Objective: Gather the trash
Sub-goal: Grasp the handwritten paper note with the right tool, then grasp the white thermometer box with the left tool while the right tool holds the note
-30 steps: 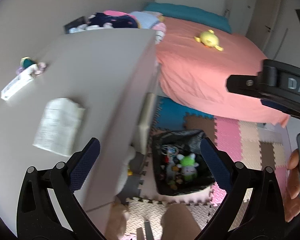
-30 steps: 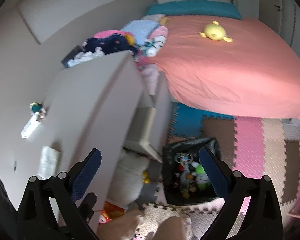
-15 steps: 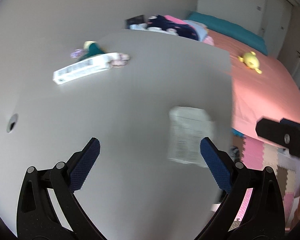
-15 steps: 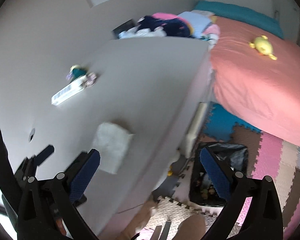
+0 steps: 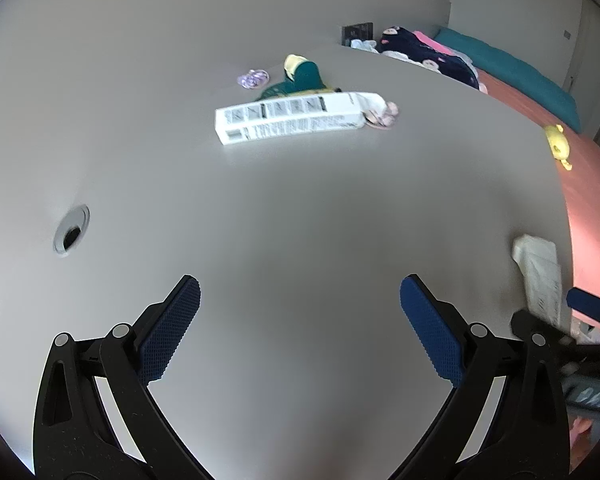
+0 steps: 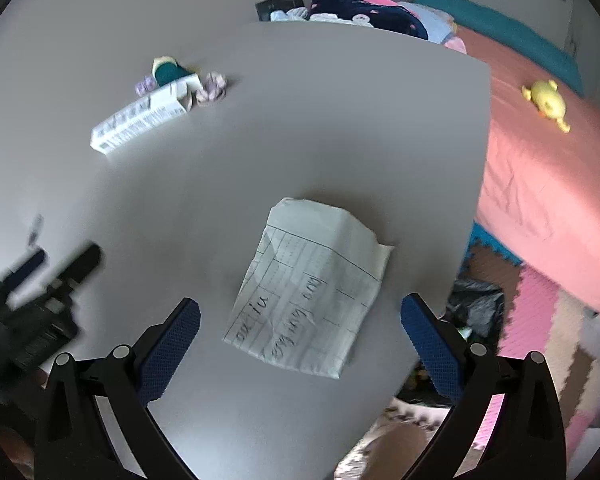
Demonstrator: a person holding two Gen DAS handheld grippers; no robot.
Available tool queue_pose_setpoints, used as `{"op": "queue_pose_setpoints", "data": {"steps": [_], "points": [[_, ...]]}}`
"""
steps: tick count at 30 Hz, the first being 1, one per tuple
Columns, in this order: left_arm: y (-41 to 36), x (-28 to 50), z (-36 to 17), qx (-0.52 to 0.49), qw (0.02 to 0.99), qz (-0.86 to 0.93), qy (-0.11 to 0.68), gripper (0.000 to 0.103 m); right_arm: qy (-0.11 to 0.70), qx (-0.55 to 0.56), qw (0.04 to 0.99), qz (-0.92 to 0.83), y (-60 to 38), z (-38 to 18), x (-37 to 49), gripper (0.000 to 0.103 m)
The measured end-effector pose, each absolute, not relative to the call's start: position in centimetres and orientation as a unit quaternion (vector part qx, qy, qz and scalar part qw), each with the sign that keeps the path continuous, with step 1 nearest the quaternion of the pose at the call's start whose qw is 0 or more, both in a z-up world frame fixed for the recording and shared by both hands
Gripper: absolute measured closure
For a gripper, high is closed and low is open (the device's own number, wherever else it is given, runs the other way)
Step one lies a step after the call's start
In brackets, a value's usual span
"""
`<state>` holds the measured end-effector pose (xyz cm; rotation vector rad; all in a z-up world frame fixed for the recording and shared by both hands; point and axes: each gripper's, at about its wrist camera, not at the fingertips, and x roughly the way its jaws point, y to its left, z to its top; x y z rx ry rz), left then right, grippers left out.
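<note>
A folded white paper with a printed table and handwriting [image 6: 312, 288] lies flat on the grey desk [image 6: 340, 140], just ahead of my open, empty right gripper [image 6: 300, 312]. It also shows at the right edge of the left wrist view [image 5: 540, 272]. A long white carton [image 5: 288, 118] lies farther back on the desk; it also shows in the right wrist view [image 6: 140, 120]. My left gripper [image 5: 300, 312] is open and empty above bare desk. A black trash bag [image 6: 476, 304] sits on the floor past the desk's right edge.
Small toys and a green-and-yellow object [image 5: 300, 74] sit behind the carton. A cable hole [image 5: 71, 235] is at the desk's left. A bed with a pink cover [image 6: 548, 184] and a yellow plush [image 6: 546, 100] stands to the right. Foam mats [image 6: 540, 320] cover the floor.
Both grippers swung left from the floor and trash bag to above the desk. The paper now lies between the right gripper's fingers' line; the left gripper faces the carton.
</note>
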<state>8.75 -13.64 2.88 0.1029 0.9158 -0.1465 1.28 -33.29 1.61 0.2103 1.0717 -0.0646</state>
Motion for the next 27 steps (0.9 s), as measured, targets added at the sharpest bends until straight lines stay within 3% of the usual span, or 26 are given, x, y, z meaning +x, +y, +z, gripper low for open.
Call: {"op": "queue_pose_setpoints", "data": {"steps": [5, 8, 10, 14, 15, 17, 27], "points": [[-12.8, 11.0, 3.2, 0.063, 0.891, -0.077, 0.443, 0.006, 0.493, 0.057, 0.867, -0.047, -32.5, 1.2, 2.3, 0.005], [-12.3, 12.8, 3.1, 0.065, 0.888, -0.079, 0.447, 0.006, 0.48, 0.044, 0.874, -0.052, -32.5, 1.3, 2.9, 0.014], [-12.0, 13.9, 3.2, 0.061, 0.887, -0.083, 0.45, 0.006, 0.472, 0.041, 0.879, -0.05, -32.5, 1.8, 3.1, 0.036], [-11.8, 15.6, 3.4, 0.068, 0.887, -0.084, 0.449, 0.006, 0.475, 0.045, 0.878, -0.046, -32.6, 2.2, 4.3, 0.053], [-11.9, 16.1, 3.5, 0.071, 0.887, -0.087, 0.449, 0.006, 0.472, 0.047, 0.879, -0.047, -32.8, 2.3, 4.6, 0.063], [-12.2, 17.2, 3.6, 0.08, 0.885, -0.094, 0.448, 0.006, 0.473, 0.055, 0.878, -0.043, -32.9, 2.3, 5.4, 0.068], [-14.3, 22.6, 3.8, 0.185, 0.883, -0.105, 0.418, 0.006, 0.495, 0.132, 0.859, -0.002, -34.2, 2.8, 10.5, 0.069]]}}
